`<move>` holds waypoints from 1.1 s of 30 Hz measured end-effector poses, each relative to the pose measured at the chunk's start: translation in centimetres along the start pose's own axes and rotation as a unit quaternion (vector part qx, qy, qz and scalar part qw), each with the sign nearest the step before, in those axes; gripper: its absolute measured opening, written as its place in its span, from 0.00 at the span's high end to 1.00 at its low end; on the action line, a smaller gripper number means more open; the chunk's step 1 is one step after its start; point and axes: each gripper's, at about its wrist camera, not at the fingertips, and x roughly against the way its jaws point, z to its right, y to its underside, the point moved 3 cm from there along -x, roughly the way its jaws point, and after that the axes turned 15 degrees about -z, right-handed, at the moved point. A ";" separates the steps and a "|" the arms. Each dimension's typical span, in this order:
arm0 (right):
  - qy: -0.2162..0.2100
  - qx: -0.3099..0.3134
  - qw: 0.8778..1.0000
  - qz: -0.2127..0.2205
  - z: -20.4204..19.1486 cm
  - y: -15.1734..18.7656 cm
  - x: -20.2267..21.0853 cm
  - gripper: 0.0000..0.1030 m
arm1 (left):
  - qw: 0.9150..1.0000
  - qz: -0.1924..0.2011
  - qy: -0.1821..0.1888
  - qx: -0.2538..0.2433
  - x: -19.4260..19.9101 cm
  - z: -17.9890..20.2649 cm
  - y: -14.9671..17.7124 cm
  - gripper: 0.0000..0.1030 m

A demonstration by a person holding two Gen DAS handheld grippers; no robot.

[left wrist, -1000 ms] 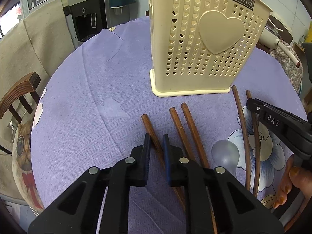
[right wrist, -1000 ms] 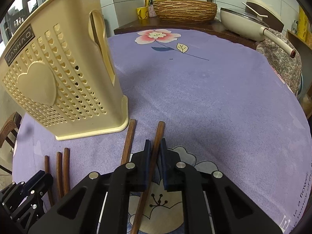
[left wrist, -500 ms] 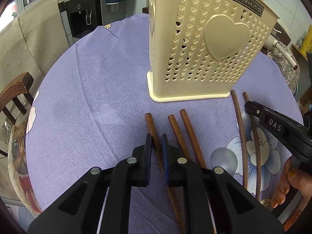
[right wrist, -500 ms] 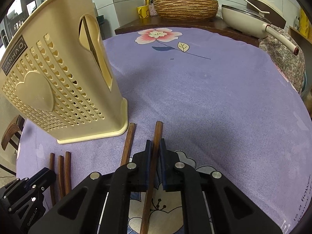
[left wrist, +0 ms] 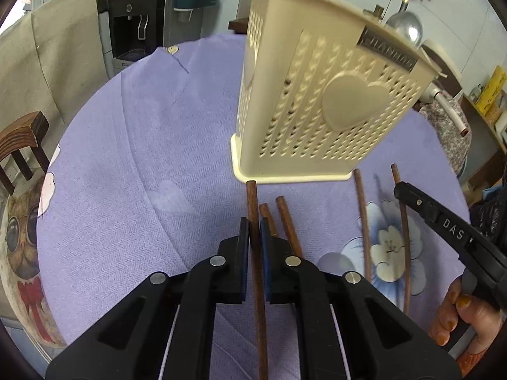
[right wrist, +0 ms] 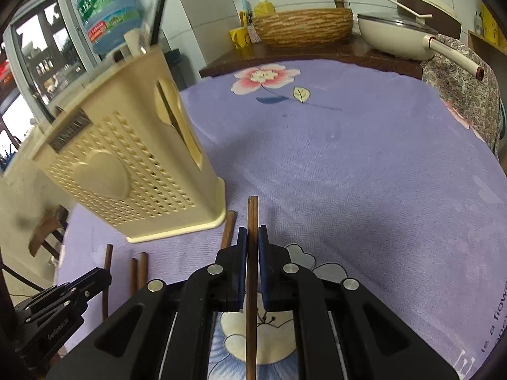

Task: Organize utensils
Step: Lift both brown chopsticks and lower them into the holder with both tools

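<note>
My left gripper (left wrist: 252, 225) is shut on a brown wooden chopstick (left wrist: 253, 199), whose far end points at the base of the cream perforated utensil holder (left wrist: 317, 110). Two more chopsticks (left wrist: 286, 224) lie on the purple cloth just right of it. My right gripper (right wrist: 252, 235) is shut on another brown chopstick (right wrist: 252, 212), tip raised off the cloth beside the holder (right wrist: 126, 171). One loose chopstick (right wrist: 228, 228) lies left of it. The right gripper (left wrist: 401, 190) also shows at the right of the left wrist view, held by a hand (left wrist: 459, 316).
The round table carries a purple flowered cloth (right wrist: 348, 164). A pale translucent rounded object (left wrist: 332, 259) lies near the chopsticks. A wooden stool (left wrist: 22, 139) stands at the left. Beyond the table are a woven basin (right wrist: 304, 28), a lidded pan (right wrist: 396, 34) and a water dispenser (left wrist: 133, 28).
Both grippers have closed tight on their chopsticks and tilted up, lifting the far ends off the cloth. The holder now looks nearer and more tilted in both views.
</note>
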 end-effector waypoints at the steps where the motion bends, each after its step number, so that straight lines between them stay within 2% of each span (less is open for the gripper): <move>1: -0.005 0.003 1.000 0.007 -0.1 0.0 0.7 0.93 | 1.000 0.008 0.005 -0.002 0.9 0.0 0.0 0.93; 11: -0.047 0.076 0.991 0.100 -2.5 1.3 11.3 0.93 | 0.993 0.097 0.056 -0.035 10.8 0.4 0.9 0.93; 17: -0.055 0.130 0.981 0.130 -3.3 3.3 16.4 0.93 | 0.987 0.138 0.060 -0.061 15.4 0.5 2.6 0.93; 22: -0.053 0.156 0.977 0.136 -3.6 4.7 18.4 0.93 | 0.984 0.147 0.064 -0.075 17.4 0.3 3.6 0.93; 33: -0.052 0.162 0.976 0.136 -3.9 5.4 19.1 0.93 | 0.983 0.150 0.072 -0.076 18.4 0.0 4.2 0.93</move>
